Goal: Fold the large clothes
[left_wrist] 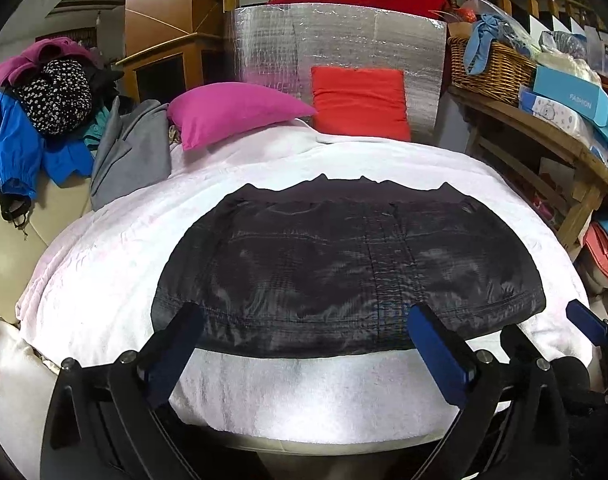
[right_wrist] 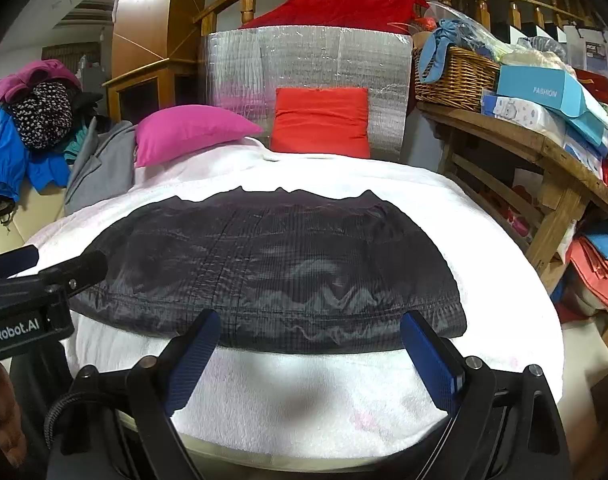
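Dark folded garment point(left_wrist: 344, 264) flat on white blanket point(left_wrist: 104, 264)

My left gripper point(left_wrist: 308, 324): jaws spread wide, nothing between the pads, angled downward. My right gripper point(right_wrist: 310, 330): jaws likewise wide apart, empty, angled downward, set just beside the left.

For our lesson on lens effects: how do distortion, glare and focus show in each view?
Left wrist view: fisheye bulges the white blanket, dark corners, foil panel glares. Right wrist view: same bulge, bright blanket washes out, moiré ripples on the dark garment; both stay fairly sharp.
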Demonstrator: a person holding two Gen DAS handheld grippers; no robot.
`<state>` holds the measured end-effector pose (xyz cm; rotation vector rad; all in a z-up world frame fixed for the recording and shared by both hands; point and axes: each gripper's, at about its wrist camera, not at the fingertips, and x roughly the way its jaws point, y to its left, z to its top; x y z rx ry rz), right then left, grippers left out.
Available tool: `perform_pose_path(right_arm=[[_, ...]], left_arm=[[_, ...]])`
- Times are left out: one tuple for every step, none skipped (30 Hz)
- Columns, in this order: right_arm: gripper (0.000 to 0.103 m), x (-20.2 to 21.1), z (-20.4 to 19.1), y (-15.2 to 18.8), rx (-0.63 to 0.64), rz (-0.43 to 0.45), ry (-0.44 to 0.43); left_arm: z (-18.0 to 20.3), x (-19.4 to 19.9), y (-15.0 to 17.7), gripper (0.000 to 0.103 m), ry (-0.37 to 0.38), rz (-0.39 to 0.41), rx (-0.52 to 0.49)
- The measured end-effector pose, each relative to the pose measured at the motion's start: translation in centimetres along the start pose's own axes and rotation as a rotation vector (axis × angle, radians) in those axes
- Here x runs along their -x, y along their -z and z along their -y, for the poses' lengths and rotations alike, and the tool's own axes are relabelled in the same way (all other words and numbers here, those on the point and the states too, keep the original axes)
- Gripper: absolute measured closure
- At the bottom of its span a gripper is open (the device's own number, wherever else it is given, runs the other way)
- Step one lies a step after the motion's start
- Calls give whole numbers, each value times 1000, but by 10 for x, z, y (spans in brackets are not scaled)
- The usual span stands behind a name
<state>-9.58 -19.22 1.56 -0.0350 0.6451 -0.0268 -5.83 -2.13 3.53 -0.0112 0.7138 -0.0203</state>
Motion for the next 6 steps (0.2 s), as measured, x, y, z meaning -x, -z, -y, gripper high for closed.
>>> perform_pose_path(right_arm=[[10, 0, 0, 0, 1, -2, 0], [10, 0, 0, 0, 2, -3, -1], [10, 0, -1, 1, 3, -3, -2], [10, 0, -1, 1, 2, -3, -2], [10, 0, -1, 1, 3, -3, -2], [10, 0, -1, 1, 3, -3, -1]], left_arm=[[0, 0, 0, 1, 4, 1, 0], [1, 1, 0, 1, 9, 3, 0], [2, 1, 0, 1, 9, 5, -2], [3, 2, 0, 1, 9, 9, -5], [3, 2, 0, 1, 9, 9, -6], [3, 1, 1, 1, 11, 6, -5]])
